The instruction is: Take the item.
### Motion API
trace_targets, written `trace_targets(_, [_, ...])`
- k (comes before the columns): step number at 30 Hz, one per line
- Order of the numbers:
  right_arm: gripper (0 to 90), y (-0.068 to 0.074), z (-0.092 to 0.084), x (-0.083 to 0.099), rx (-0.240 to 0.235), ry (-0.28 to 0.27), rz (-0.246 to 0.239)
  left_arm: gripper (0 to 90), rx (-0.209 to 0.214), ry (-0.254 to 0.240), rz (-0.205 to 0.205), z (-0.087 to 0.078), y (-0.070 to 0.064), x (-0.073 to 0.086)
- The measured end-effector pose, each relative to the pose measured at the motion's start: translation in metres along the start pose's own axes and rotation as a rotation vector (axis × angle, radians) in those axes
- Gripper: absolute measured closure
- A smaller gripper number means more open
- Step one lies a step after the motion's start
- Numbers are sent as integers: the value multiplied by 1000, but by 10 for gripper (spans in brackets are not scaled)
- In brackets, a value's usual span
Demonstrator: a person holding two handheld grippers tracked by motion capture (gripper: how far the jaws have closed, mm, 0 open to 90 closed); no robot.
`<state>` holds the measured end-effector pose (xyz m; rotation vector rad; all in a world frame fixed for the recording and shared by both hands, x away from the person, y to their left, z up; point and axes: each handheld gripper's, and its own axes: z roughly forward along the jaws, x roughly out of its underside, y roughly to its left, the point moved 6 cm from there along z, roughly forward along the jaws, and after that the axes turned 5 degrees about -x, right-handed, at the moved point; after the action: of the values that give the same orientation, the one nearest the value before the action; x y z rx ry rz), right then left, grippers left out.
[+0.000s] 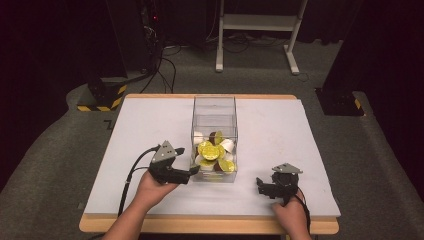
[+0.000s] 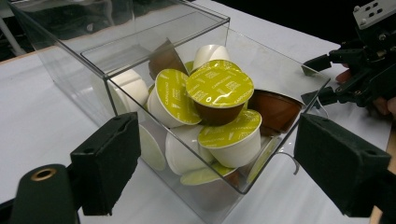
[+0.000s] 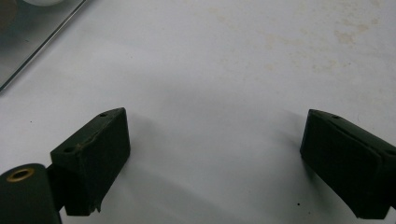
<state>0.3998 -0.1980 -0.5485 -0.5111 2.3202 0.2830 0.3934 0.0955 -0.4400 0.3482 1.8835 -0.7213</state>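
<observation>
High view: a clear box (image 1: 214, 137) of coffee pods (image 1: 212, 152) sits mid-tabletop. Left gripper (image 1: 192, 171), jaws wide, touches its near left corner; right gripper (image 1: 260, 185), wide and empty, rests near the front edge. No pod is out yet.

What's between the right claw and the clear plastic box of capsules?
Nothing: bare white tabletop separates the right claw from the clear plastic box of capsules, seen in the high view.
</observation>
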Motion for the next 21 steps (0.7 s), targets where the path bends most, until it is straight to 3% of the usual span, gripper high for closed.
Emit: trace_targets(21, [83,0,0,0,0,0,0,153,37,5,-15,26,-12,-11])
